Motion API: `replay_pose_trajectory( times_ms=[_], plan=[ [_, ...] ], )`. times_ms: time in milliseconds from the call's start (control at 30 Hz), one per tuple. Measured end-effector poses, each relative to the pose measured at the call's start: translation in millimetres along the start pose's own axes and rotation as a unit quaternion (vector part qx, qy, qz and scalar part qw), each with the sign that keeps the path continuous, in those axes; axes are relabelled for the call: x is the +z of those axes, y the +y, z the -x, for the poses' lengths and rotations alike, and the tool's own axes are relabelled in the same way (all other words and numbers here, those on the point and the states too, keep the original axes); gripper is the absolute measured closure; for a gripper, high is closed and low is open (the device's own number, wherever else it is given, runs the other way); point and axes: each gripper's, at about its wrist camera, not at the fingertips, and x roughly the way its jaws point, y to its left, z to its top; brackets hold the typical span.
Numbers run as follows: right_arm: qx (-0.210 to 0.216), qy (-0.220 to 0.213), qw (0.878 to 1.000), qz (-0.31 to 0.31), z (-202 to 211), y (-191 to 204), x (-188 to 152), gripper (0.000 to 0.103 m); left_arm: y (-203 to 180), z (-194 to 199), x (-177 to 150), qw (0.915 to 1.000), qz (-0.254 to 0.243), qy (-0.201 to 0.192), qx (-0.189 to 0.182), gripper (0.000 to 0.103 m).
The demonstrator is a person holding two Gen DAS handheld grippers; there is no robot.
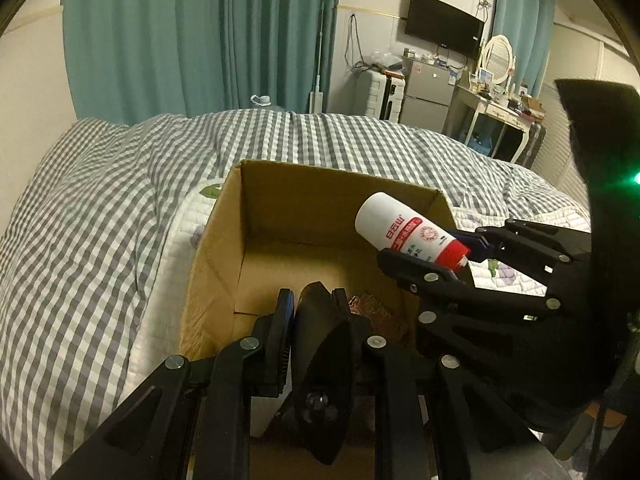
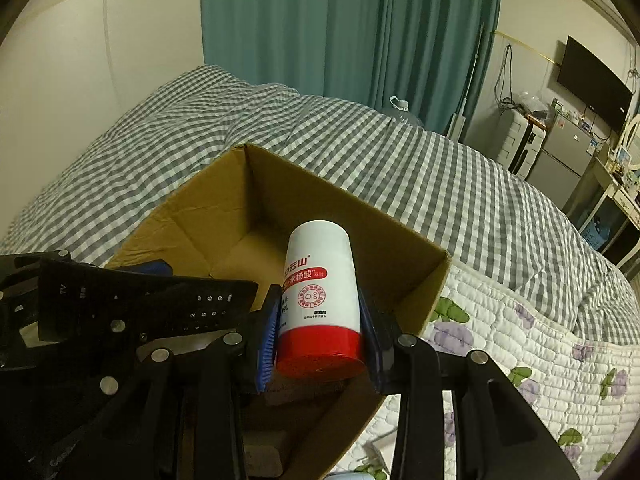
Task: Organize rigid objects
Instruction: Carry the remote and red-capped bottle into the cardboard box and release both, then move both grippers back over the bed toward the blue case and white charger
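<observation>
Right gripper (image 2: 318,344) clamps white bottle (image 2: 320,300) with red cap end, blue pads on both sides of it, bottle held over the open cardboard box (image 2: 416,280) near its right wall, white end pointing forward into the box. From left wrist view same bottle (image 1: 408,238) sits tilted in right gripper (image 1: 456,256) above box's right rim. Left gripper (image 1: 316,320) is closed narrow on black remote (image 1: 320,372), held edge-on, tip over the box (image 1: 212,248) near its front wall. In right wrist view remote (image 2: 144,304) shows button face and "TV" print, left of bottle. Something brownish lies on box floor past the remote tip, can't tell what. Box sits on bed with grey checked duvet (image 1: 100,216) and quilted floral sheet (image 2: 540,360)
</observation>
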Motion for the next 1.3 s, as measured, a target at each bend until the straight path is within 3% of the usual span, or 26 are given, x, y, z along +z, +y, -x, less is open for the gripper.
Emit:
replay_pose_trajectory(
  times_ms=[100,167,267,300,433,600,733,933,1033,1133,1300],
  plan=[
    [0.008,-0.010,1.000,-0.012,8.6,-5.9,1.3,0.064,0.8,1.1,1.9,1.0000,0.004,-0.004,0.001,0.080],
    [-0.012,-0.028,0.999,-0.014,22.7,-11.2,3.0,0.047,1.0,6.9,5.1,0.9999,0.008,-0.013,0.003,0.073],
    [-0.026,-0.057,0.997,-0.040,53.3,-32.3,7.0,0.027,-5.5,24.0,11.5,0.9994,0.006,-0.032,0.015,0.040],
    [-0.027,-0.065,0.996,-0.045,62.8,-38.4,7.8,0.019,-8.5,29.4,13.6,0.9991,0.003,-0.039,0.018,0.040],
    [-0.062,-0.103,0.991,-0.050,111.7,-61.2,7.2,0.008,-28.4,51.5,21.1,0.9977,-0.015,-0.056,0.035,0.038],
    [-0.096,-0.131,0.986,-0.041,166.7,-86.9,-6.9,0.000,-66.3,84.3,24.1,0.9951,-0.028,-0.090,0.029,0.032],
    [-0.113,-0.128,0.985,-0.038,188.0,-108.2,-26.1,0.000,-103.0,98.1,21.0,0.9942,-0.034,-0.101,0.015,0.031],
    [-0.117,-0.101,0.986,-0.068,186.2,-148.2,-70.9,0.000,-165.6,87.0,-4.9,0.9949,-0.064,-0.076,-0.014,0.031],
    [-0.109,-0.081,0.988,-0.072,171.3,-165.5,-93.3,0.000,-182.9,68.1,-21.5,0.9967,-0.060,-0.054,0.001,0.031],
    [-0.083,-0.062,0.992,-0.071,151.0,-174.0,-115.2,0.000,-184.3,37.1,-44.9,0.9992,-0.021,-0.017,0.029,0.031],
    [-0.041,-0.038,0.997,-0.060,108.8,-180.2,-140.1,0.000,-190.2,3.8,-87.8,0.9965,0.004,0.005,0.083,0.031]
  ],
)
